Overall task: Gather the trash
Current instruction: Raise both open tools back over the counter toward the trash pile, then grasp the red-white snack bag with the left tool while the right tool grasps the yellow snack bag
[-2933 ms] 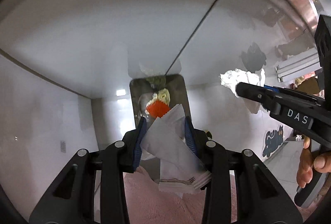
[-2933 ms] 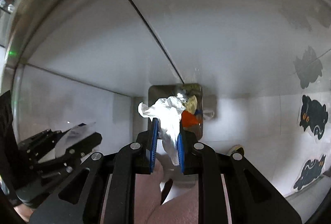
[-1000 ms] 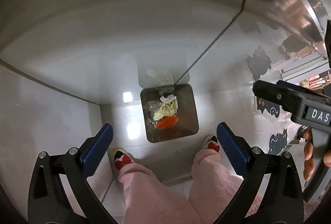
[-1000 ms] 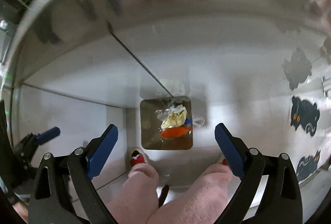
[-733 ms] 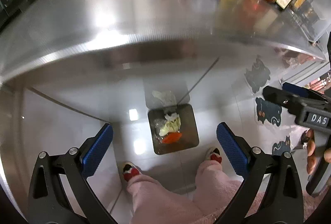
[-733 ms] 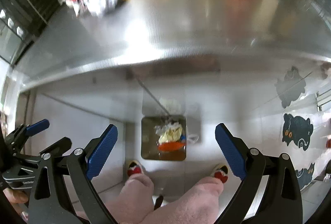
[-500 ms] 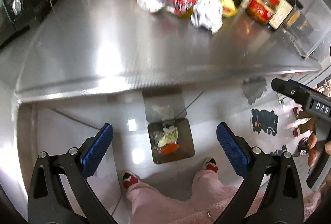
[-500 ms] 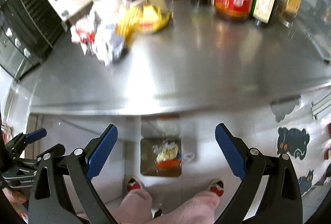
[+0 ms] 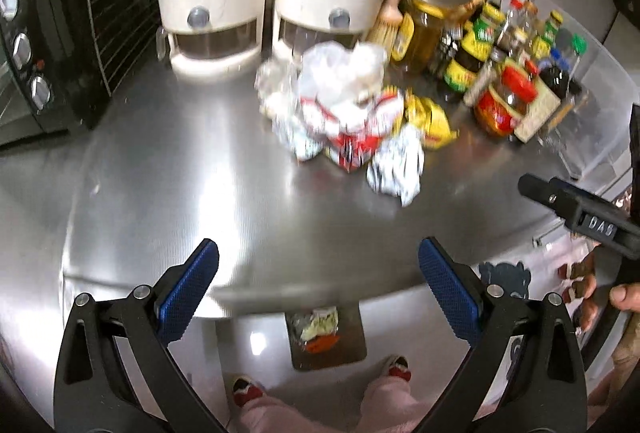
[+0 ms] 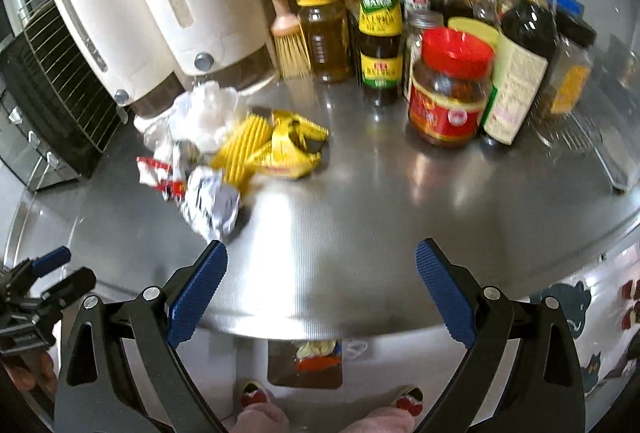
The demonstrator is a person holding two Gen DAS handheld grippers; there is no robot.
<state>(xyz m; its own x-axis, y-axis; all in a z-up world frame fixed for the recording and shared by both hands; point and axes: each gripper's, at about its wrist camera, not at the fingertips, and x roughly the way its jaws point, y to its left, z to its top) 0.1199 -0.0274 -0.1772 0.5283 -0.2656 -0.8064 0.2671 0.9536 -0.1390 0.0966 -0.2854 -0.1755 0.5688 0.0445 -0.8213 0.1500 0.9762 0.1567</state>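
Left gripper [image 9: 318, 289] and right gripper [image 10: 322, 289] level above steel counter [image 10: 360, 217], jaws spread, empty. "DAS" legible on right gripper. Crumpled wrapper heap [image 9: 344, 113] at 12 o'clock.

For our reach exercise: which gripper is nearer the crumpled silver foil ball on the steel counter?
Right, probably. The right gripper has the crumpled silver foil ball just ahead of its left finger; the left gripper sits further back.
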